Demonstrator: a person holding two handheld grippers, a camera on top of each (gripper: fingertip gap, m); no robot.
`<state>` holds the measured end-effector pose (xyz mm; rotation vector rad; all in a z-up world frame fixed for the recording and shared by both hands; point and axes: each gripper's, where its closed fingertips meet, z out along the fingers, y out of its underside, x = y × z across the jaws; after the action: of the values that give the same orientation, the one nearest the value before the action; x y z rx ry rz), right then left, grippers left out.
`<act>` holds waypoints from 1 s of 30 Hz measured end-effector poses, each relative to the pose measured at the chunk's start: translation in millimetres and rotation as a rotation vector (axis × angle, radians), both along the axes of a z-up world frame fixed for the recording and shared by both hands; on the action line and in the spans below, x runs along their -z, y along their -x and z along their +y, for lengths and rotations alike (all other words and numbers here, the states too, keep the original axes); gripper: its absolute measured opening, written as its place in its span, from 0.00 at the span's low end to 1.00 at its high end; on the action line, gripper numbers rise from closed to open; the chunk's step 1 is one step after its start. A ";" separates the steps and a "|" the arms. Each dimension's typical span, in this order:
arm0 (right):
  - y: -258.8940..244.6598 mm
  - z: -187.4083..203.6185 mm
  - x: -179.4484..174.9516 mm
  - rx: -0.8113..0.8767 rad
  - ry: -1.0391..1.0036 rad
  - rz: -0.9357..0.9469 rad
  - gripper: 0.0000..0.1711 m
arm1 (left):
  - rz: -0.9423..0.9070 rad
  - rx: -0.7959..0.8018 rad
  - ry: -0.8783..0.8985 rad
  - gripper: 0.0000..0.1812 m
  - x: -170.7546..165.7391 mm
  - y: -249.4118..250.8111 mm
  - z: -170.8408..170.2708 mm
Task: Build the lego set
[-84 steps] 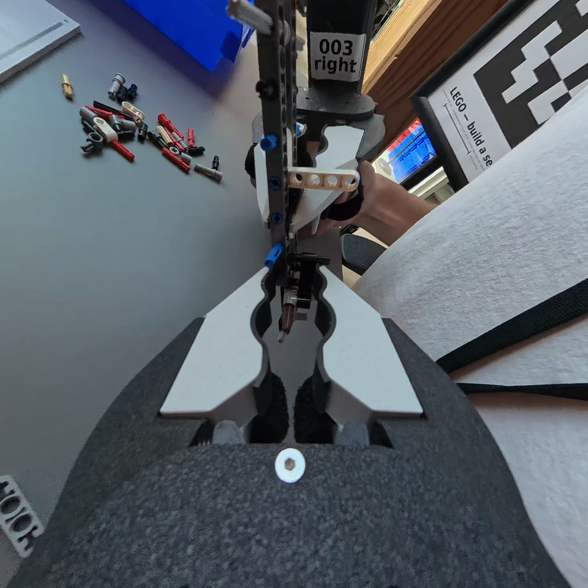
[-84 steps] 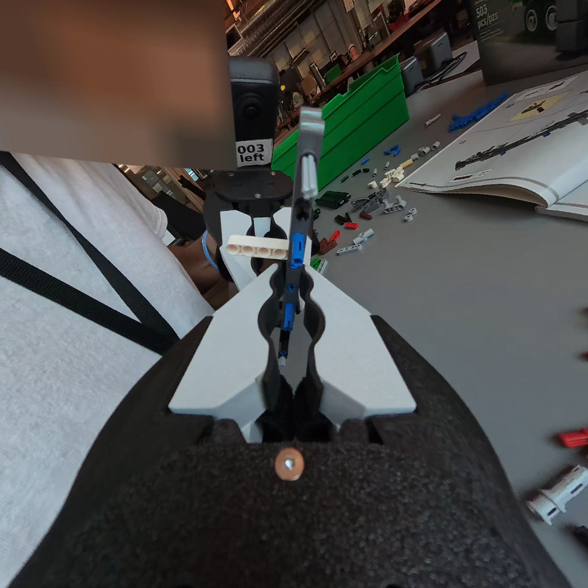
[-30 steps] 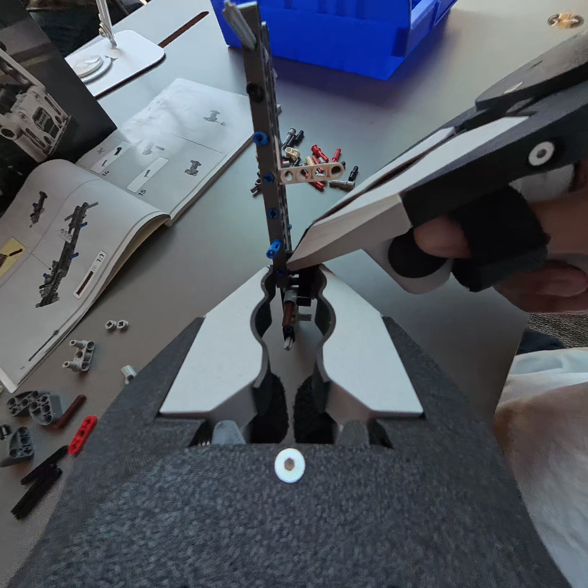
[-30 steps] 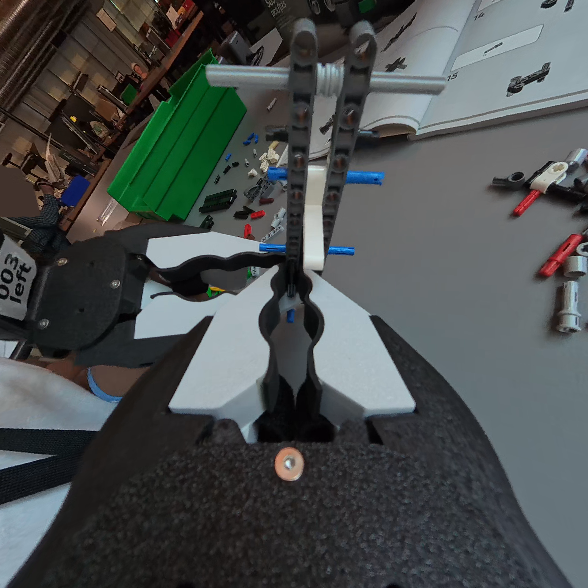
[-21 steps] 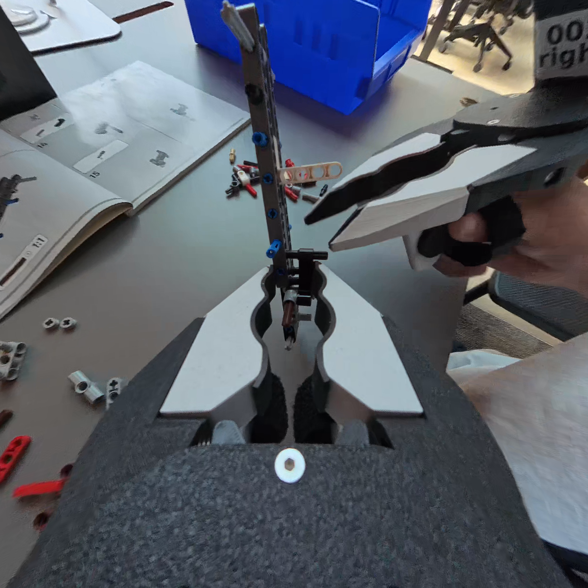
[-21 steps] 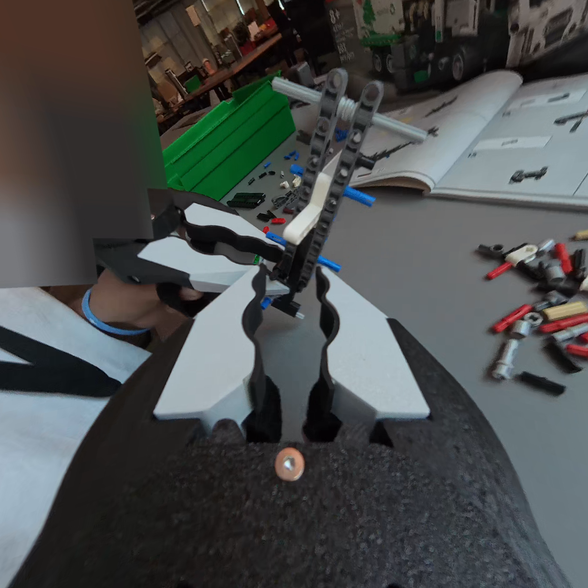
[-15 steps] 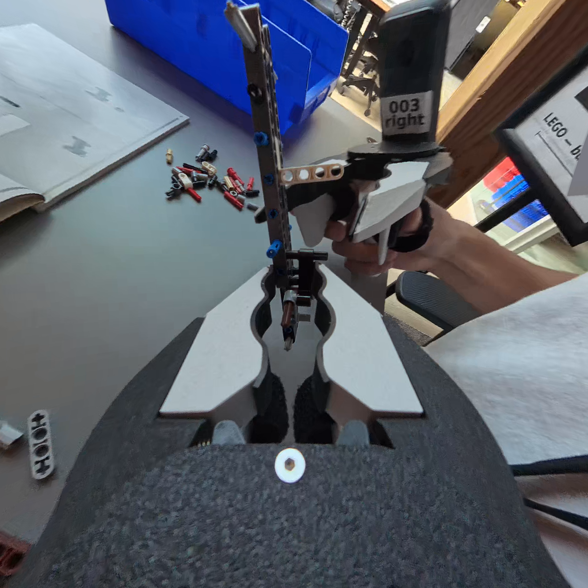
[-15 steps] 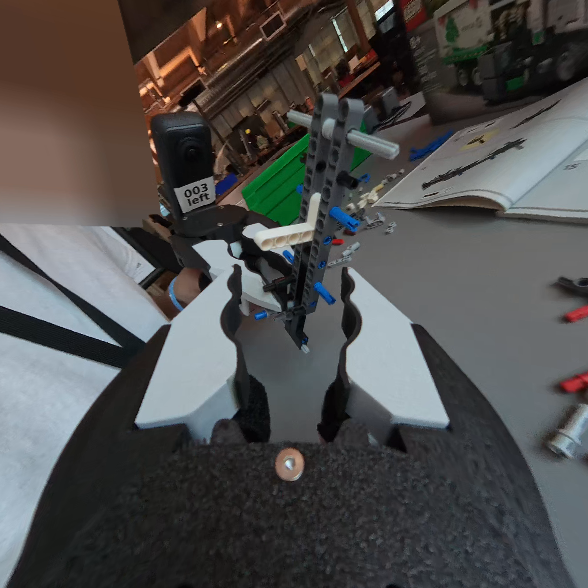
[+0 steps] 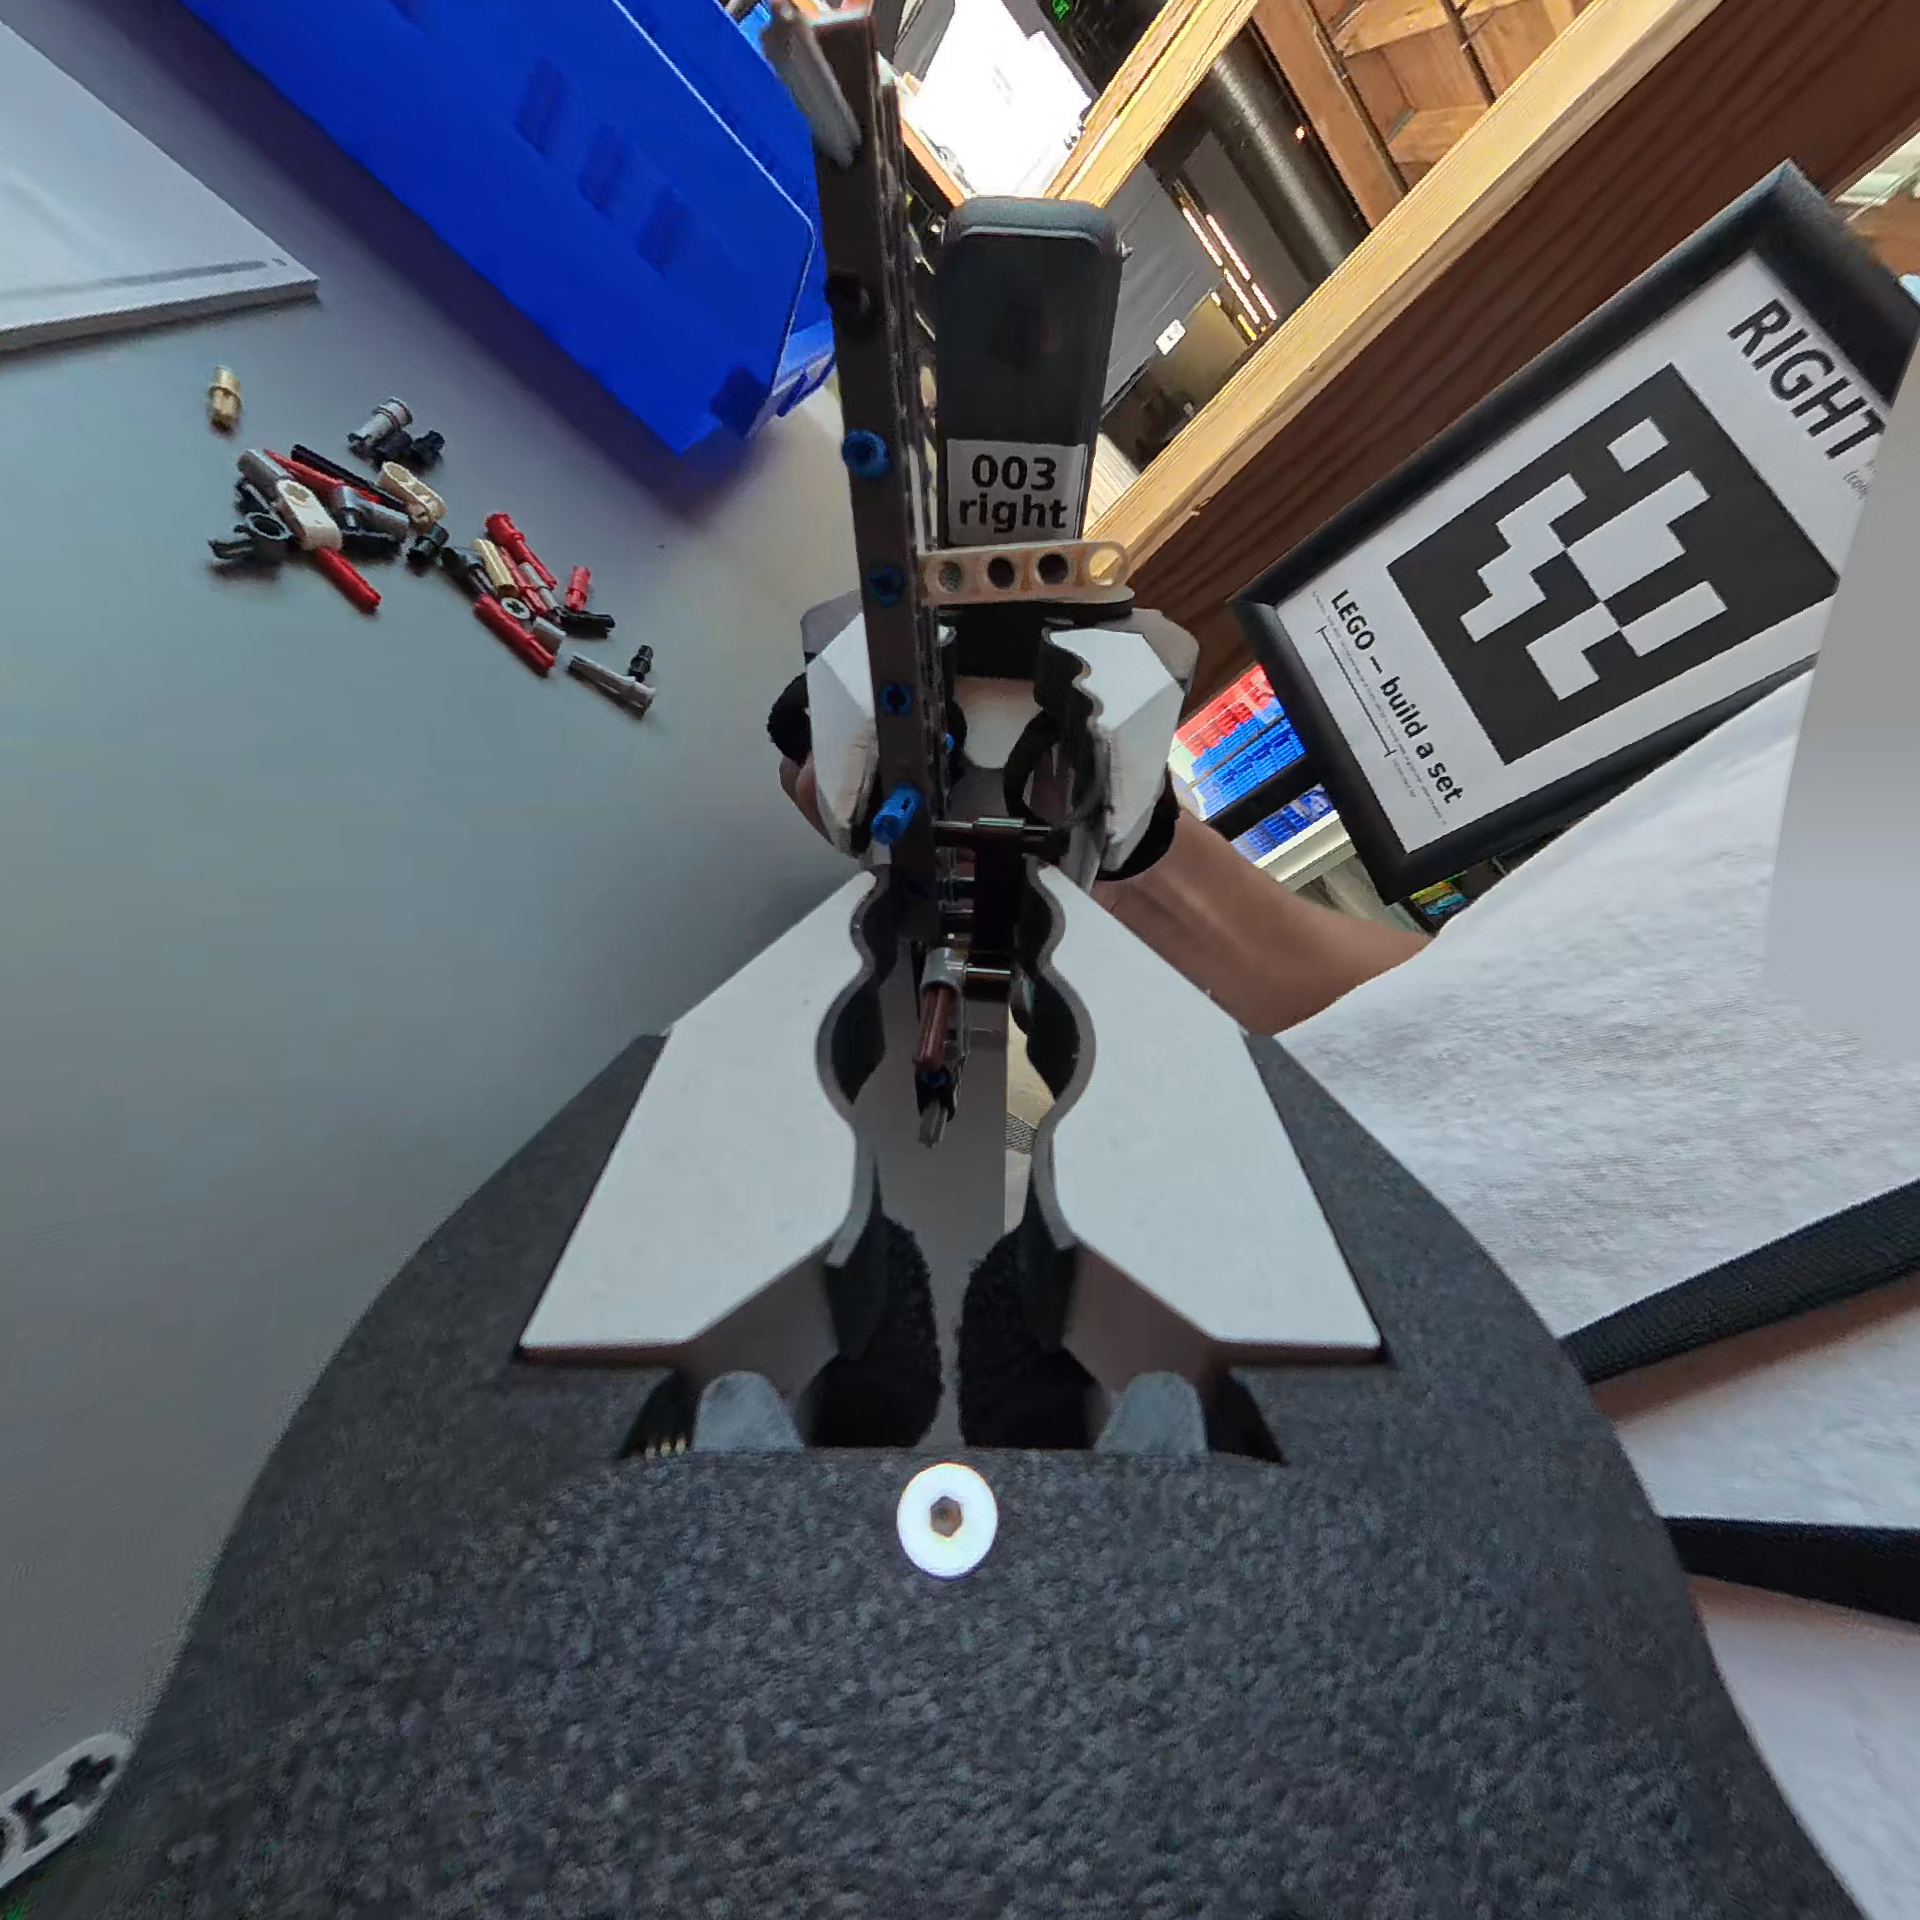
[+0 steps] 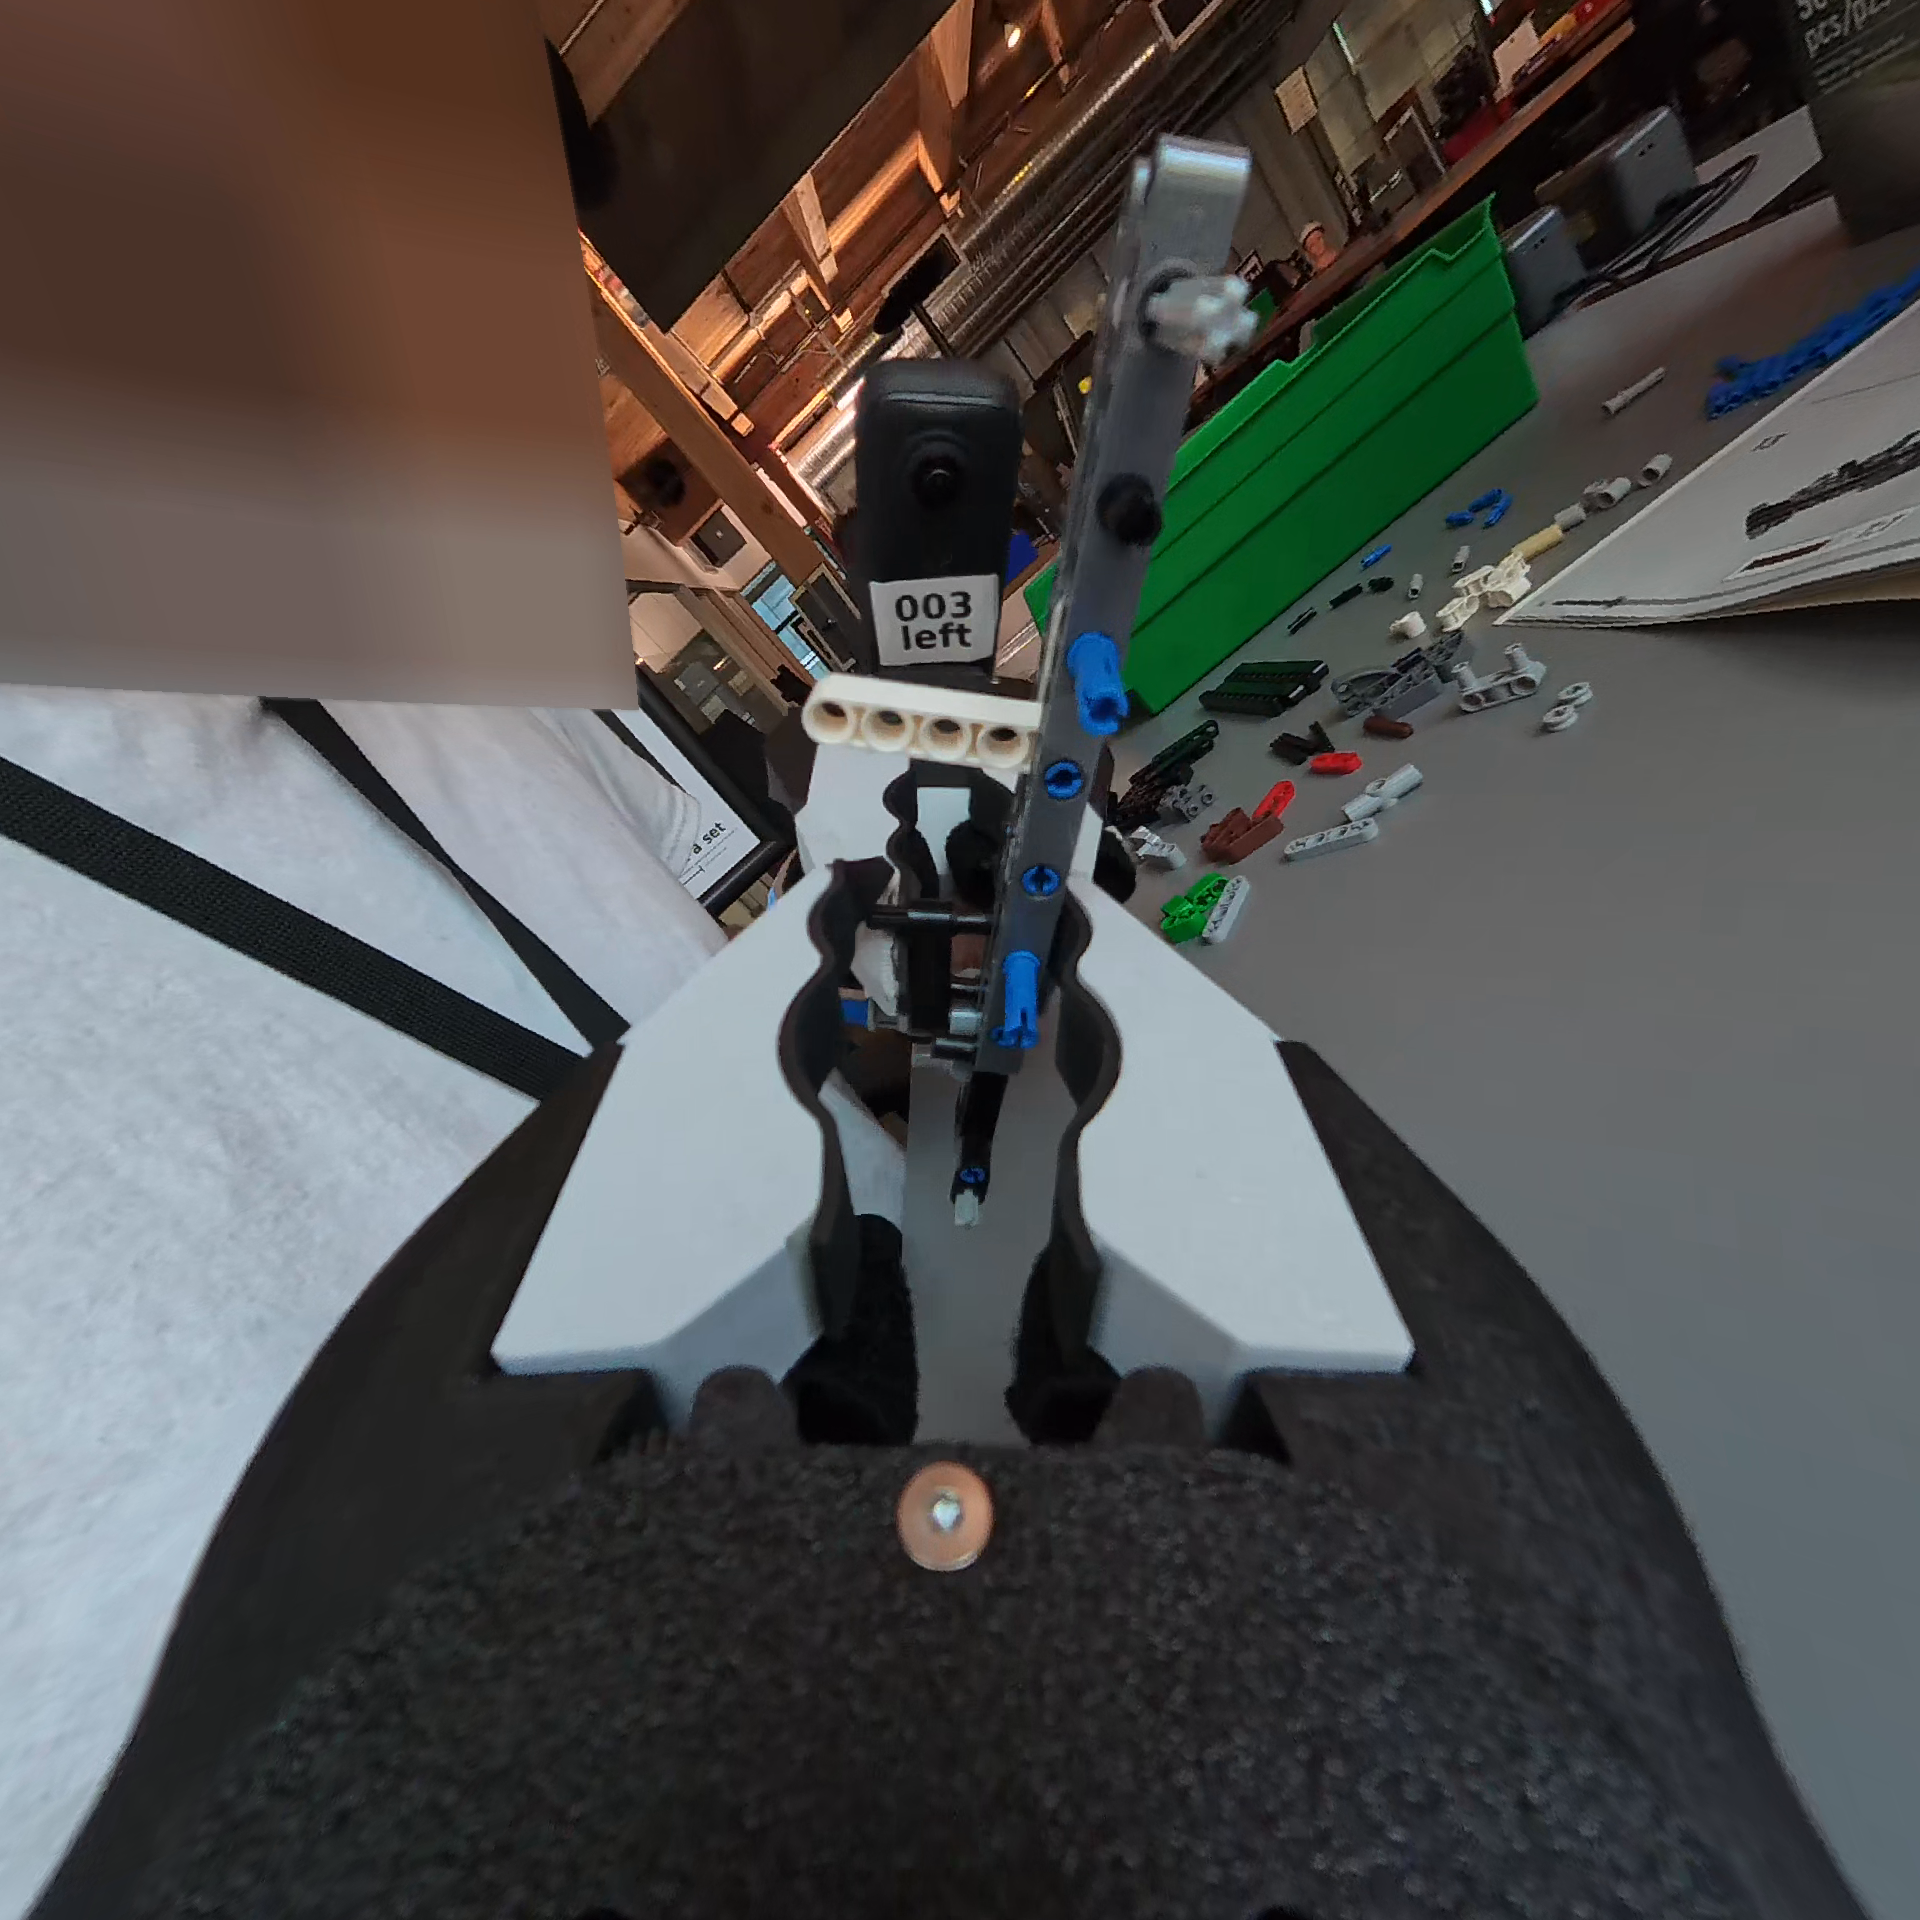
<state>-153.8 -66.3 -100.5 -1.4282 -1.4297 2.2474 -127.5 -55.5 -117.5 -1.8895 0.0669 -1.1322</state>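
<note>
Left wrist view: my left gripper (image 9: 951,914) clamps the foot of the dark grey Technic beam assembly (image 9: 883,499), long axis toward 12 o'clock. My right gripper (image 10: 951,956) straddles that foot, jaws parted, gripping nothing, equally near.

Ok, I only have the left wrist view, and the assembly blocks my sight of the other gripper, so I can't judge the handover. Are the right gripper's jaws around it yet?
Observer: In the right wrist view the right gripper has its jaws apart, one on either side of the lego assembly's lower end. I can't tell whether they touch it.
Operator: Any spare parts on that side?
Observer: Yes, loose parts lie scattered on the table in front of a green bin.
</note>
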 end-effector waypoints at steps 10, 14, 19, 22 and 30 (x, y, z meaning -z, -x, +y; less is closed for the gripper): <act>-6.7 -4.7 -9.9 -0.023 0.011 0.069 0.24 | -0.196 0.028 0.015 0.11 -11.1 -5.2 -1.2; -3.7 -3.6 -4.5 -0.014 -0.007 0.039 0.27 | -0.151 0.008 0.016 0.11 -5.5 -1.4 1.4; -0.8 -1.1 -2.4 0.007 -0.019 0.030 0.18 | -0.059 -0.011 -0.018 0.11 -5.0 -3.7 1.3; -2.3 -2.5 -3.6 0.005 -0.028 0.048 0.18 | -0.058 -0.023 -0.039 0.11 -6.4 -5.0 1.0; -6.1 -4.7 -4.6 -0.003 -0.050 0.068 0.17 | 0.012 -0.014 -0.059 0.11 -7.1 -7.2 -0.1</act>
<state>-147.8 -71.0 -95.9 -1.3228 -1.4576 2.2224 -120.3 -55.6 -110.5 -1.8419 0.0928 -1.0988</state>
